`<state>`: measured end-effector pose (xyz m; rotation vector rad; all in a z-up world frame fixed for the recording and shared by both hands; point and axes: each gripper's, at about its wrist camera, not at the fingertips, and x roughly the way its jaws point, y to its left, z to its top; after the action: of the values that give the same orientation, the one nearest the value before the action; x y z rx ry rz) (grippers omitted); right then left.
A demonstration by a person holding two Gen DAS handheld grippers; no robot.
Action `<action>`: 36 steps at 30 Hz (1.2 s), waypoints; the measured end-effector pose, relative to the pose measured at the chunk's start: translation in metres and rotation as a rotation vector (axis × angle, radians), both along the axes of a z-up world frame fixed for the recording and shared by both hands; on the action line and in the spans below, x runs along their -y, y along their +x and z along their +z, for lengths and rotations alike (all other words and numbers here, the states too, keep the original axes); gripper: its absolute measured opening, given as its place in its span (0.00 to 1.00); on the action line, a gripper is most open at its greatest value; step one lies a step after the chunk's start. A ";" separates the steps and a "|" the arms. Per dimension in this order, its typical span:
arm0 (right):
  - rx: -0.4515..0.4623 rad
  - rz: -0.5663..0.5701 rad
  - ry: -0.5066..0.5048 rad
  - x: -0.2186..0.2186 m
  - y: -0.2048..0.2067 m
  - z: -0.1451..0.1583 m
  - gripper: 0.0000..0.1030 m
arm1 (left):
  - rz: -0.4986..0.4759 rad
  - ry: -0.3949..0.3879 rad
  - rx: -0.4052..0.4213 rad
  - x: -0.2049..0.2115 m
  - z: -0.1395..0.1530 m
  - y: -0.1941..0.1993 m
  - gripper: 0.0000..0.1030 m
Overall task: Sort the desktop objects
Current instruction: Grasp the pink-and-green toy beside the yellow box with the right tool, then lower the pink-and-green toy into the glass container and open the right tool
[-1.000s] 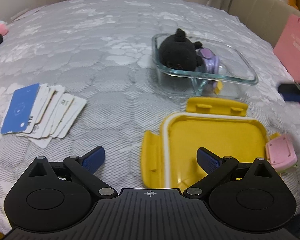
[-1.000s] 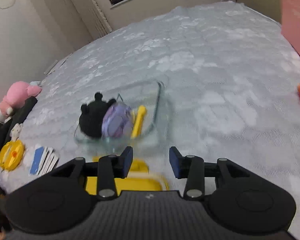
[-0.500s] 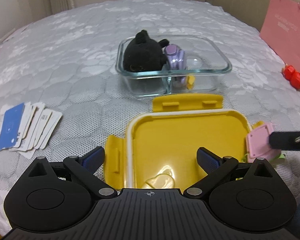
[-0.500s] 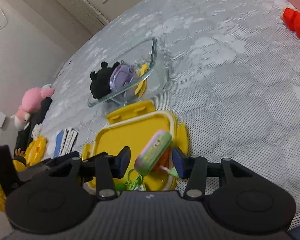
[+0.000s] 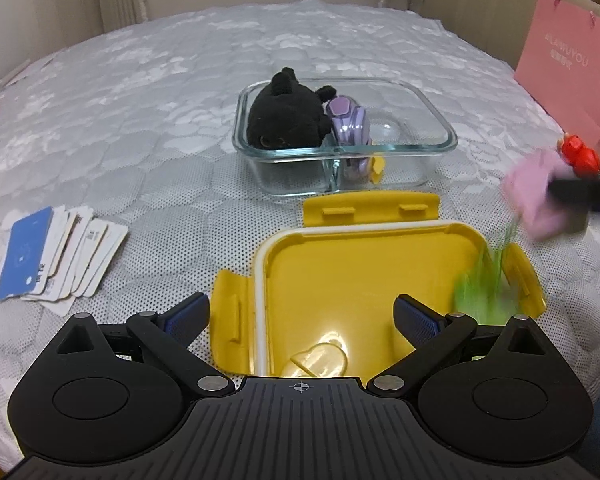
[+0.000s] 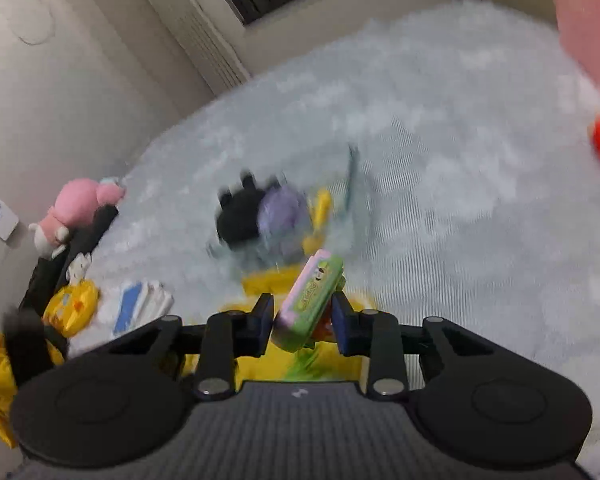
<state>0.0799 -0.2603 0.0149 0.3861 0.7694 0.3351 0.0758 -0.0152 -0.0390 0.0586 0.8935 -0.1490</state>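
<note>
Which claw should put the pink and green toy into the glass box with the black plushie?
The right claw. It is already shut on the pink and green toy and has it off the bed, with the glass box just ahead. The left claw is open and holds nothing, above the yellow lid.

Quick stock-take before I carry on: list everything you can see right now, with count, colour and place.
glass container: 1, clear, centre of the bed cover
black plush toy: 1, black, container's left compartment
purple toy: 1, purple, beside the plush
yellow lid: 1, yellow, in front of the container
cards: fanned stack, white with a blue one on top, left
pink and green case: 1, held above the lid, green strap dangling
red toy: 1, red, far right
pink bag: 1, pink, right edge
pink plush: 1, far left
left gripper: open, over the lid
right gripper: shut on the case
</note>
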 end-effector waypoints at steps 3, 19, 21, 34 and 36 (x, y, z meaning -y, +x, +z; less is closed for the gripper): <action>0.087 -0.004 -0.036 -0.004 0.008 0.028 0.33 | 0.003 -0.010 -0.001 -0.002 -0.001 0.000 0.98; 0.134 -0.055 -0.278 -0.056 0.118 0.036 0.33 | 0.084 -0.082 -0.008 -0.046 -0.005 0.004 0.98; 0.082 -0.045 -0.287 -0.060 0.127 0.022 0.33 | 0.096 -0.091 -0.008 -0.052 -0.005 0.004 0.98; -0.045 -0.009 -0.303 -0.081 0.143 -0.031 0.33 | 0.198 -0.124 0.001 -0.086 -0.003 0.006 0.98; 0.014 -0.027 -0.312 -0.080 0.136 -0.018 0.33 | 0.200 -0.110 0.002 -0.088 -0.003 0.007 0.98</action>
<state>0.2162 -0.1805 -0.0034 0.1006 0.7871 0.1875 0.0824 0.0726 -0.0420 -0.1323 0.8828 -0.0113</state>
